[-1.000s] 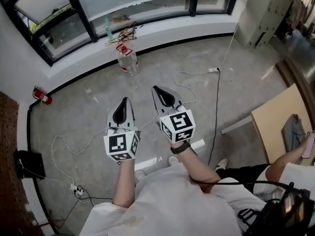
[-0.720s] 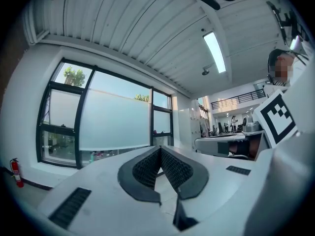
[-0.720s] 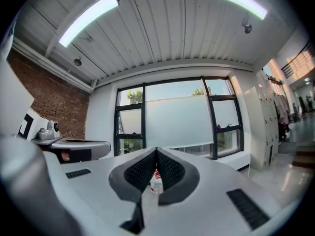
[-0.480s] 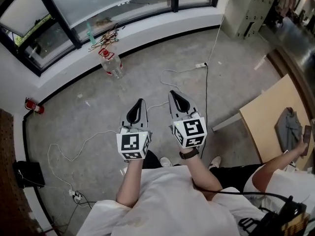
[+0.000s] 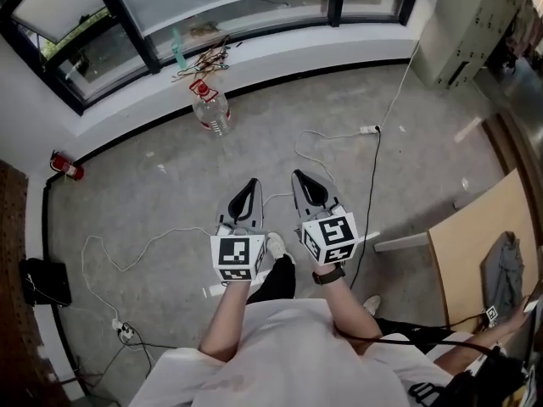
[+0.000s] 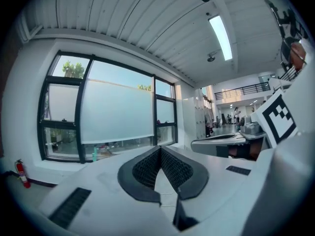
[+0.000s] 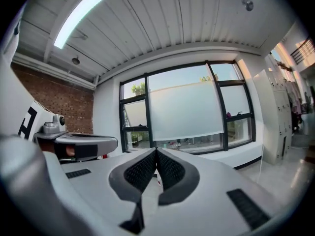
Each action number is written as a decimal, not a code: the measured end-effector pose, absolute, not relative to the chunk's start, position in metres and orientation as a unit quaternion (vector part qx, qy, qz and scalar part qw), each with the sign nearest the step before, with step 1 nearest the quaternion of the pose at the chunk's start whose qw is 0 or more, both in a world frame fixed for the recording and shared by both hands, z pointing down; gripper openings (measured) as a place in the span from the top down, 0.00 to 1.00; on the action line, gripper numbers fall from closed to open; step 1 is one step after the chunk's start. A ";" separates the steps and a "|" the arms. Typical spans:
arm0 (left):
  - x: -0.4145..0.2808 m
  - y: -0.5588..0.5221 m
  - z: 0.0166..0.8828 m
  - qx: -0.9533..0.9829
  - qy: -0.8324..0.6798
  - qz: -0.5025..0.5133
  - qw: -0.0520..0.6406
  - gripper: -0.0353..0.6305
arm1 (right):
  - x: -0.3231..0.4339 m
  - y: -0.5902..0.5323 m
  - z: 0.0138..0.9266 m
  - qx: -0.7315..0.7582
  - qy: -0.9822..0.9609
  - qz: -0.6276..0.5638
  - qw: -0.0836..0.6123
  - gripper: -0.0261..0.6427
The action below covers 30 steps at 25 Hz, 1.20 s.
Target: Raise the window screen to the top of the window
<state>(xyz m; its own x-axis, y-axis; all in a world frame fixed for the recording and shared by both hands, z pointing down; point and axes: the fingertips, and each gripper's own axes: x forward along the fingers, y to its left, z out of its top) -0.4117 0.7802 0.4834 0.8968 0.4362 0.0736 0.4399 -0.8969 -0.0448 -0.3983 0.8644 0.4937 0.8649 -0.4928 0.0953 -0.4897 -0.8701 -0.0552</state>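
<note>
Well short of the black-framed window point(image 6: 80, 107), toward its left side, the grey left gripper point(image 6: 159, 149) is held level, its jaws pressed together on nothing. Across the window's middle pane the frosted white roller screen point(image 6: 118, 113) is hung, its bottom bar point(image 6: 118, 140) stopped just above the window's lower frame. Toward the window's right side, the grey right gripper point(image 7: 156, 151) is likewise closed and empty. The approach is judged to be in hand. The window should be neared squarely, the jaws opened late, and the bottom bar gripped evenly so that the screen is raised without skew.
</note>
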 end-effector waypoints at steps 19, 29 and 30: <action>-0.216 0.549 0.459 -0.999 0.050 -0.019 -0.003 0.95 | -0.166 0.629 0.490 -0.860 0.496 -0.113 -0.044 0.97; -0.256 0.326 0.490 -0.951 0.306 -0.035 -0.016 0.95 | -0.171 0.383 0.503 -0.701 0.707 -0.075 -0.062 0.97; -0.255 0.307 0.491 -0.943 0.330 -0.033 -0.020 0.95 | -0.171 0.358 0.503 -0.680 0.727 -0.070 -0.068 0.97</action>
<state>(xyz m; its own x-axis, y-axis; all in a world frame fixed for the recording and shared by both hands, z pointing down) -0.2551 0.3073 0.4913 0.7804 -0.6207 0.0758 -0.6233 -0.7818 0.0154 -0.1713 0.3576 0.5033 -0.0668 -0.9788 0.1934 -0.9978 0.0661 -0.0099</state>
